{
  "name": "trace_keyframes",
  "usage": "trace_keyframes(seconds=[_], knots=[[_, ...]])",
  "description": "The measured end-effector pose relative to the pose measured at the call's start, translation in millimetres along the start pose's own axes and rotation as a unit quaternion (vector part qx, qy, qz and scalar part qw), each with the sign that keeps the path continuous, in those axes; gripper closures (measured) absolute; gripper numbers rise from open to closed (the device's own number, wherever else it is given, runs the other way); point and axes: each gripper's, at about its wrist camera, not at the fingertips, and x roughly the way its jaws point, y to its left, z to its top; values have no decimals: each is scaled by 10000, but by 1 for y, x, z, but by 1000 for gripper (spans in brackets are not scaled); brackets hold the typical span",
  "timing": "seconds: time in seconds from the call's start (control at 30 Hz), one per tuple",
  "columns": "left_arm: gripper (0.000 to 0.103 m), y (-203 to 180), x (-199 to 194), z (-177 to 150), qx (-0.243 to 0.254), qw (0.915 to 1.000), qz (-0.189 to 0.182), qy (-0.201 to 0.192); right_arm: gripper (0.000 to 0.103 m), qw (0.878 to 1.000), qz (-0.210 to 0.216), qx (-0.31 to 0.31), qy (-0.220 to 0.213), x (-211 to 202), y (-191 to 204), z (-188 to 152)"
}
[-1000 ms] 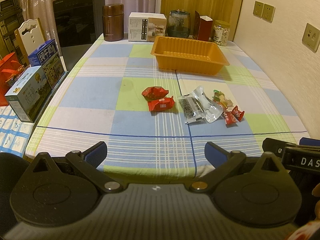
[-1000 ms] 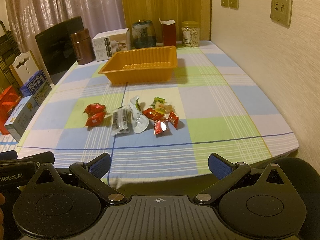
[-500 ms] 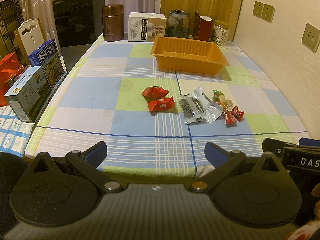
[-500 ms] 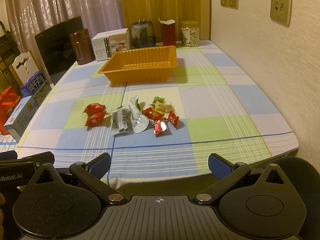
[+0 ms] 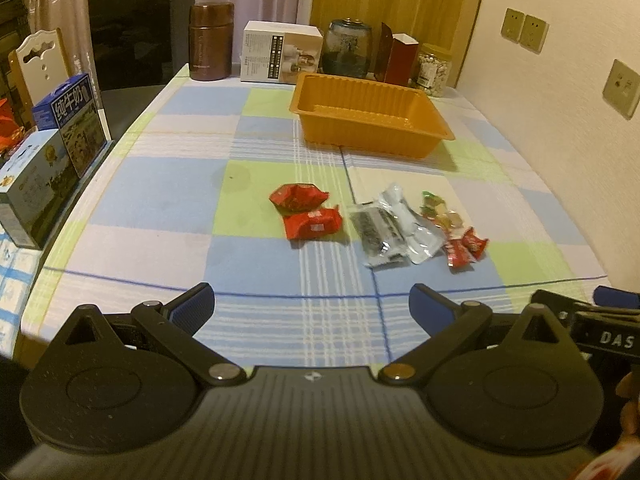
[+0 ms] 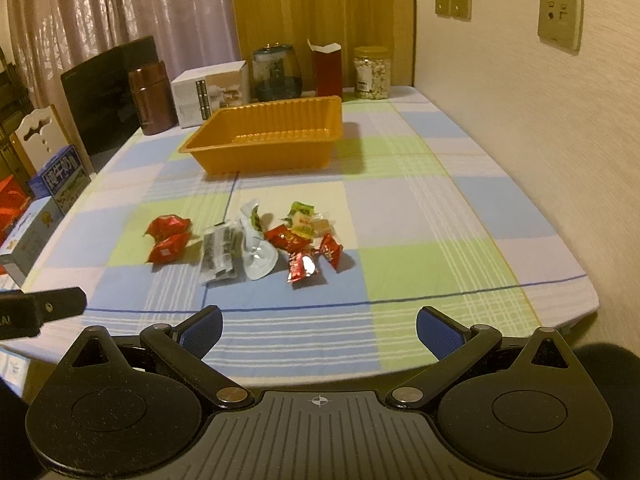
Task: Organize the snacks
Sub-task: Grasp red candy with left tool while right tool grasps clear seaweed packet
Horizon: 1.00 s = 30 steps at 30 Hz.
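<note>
Both claws have crept forward a bit: left gripper [image 5: 311, 305] and right gripper [image 6: 319, 329] spread wide, holding nothing. Snacks [image 6: 256, 242] still lie loose near the orange tray [image 6: 264, 151].

Hovering side by side, low and level: L gripper [image 5: 312, 300] w/ jaws spread wide, blue pads [image 5: 192, 308] facing inward, gripping nothing. R gripper [image 6: 319, 326] likewise gaping wide, nothing btwn its pads [image 6: 439, 334]. Each showing at the edge of the other's view. Sliver of a hand [image 5: 628, 396] peeking in at far right of L view.
</note>
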Motion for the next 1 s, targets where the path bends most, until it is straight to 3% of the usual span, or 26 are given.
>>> trace_keyframes(seconds=[0.27, 0.47, 0.57, 0.67, 1.0], knots=[[1, 15, 46, 15, 547, 9984, -102, -42, 1, 9999, 69, -98, -57, 40, 1, 10], [10, 16, 83, 28, 1255, 9913, -396, -10, 1, 9994, 143, -302, -21, 73, 6, 18], [17, 14, 101, 33, 1622, 9847, -629, 24, 18, 9991, 163, -388, 34, 89, 6, 21], [23, 13, 118, 35, 2040, 9753, -845, 81, 21, 9989, 217, -421, 35, 102, 5, 23], [60, 6, 160, 51, 3084, 9387, -1523, 244, 24, 9978, 566, -348, 53, 121, 12, 19]])
